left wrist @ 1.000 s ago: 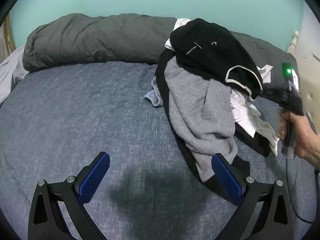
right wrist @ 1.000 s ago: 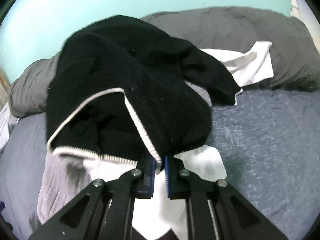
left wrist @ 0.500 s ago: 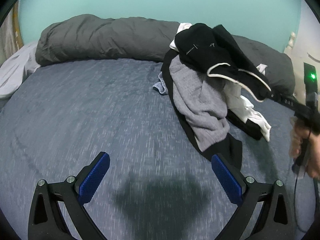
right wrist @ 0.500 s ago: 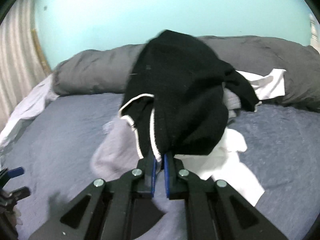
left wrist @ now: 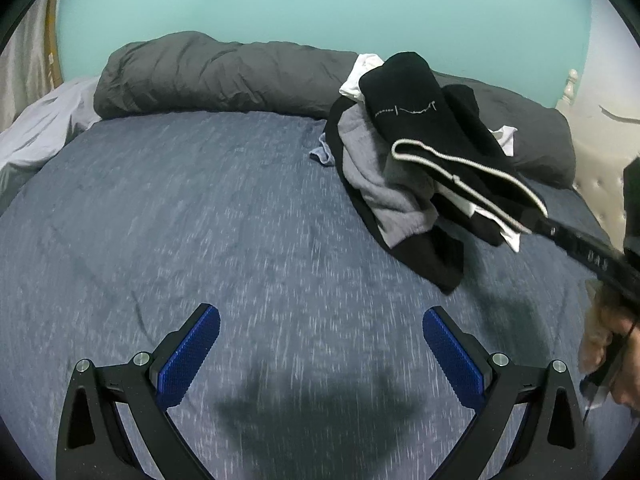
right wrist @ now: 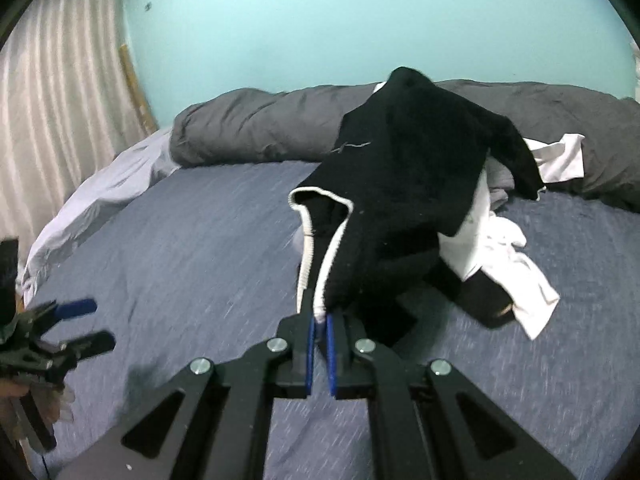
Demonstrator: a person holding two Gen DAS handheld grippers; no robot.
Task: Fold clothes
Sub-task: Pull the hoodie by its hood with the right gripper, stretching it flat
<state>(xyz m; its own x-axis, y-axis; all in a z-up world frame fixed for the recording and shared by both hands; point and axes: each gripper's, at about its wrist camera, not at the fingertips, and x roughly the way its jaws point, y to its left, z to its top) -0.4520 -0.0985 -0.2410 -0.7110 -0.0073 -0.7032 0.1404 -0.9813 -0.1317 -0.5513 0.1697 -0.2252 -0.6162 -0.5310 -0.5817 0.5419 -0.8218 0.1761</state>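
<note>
Item: black sweater (right wrist: 404,184), white-trimmed, atop the clothes pile (left wrist: 400,184) at two o'clock on the bed (left wrist: 200,220). Right gripper (right wrist: 319,320) is clenching its trim and stretching it off the pile. Left gripper (left wrist: 320,340) is hanging spread wide, holding nothing. Folding is not yet beginning; every garment is lying unfolded.

Your left wrist camera looked down along its fingers over the blue bedsheet (left wrist: 200,220), clothes pile (left wrist: 400,184) off right. Your right wrist camera sat close behind the black garment (right wrist: 400,184). Both shared the pile, grey duvet (left wrist: 224,76) and teal wall (right wrist: 360,20).
</note>
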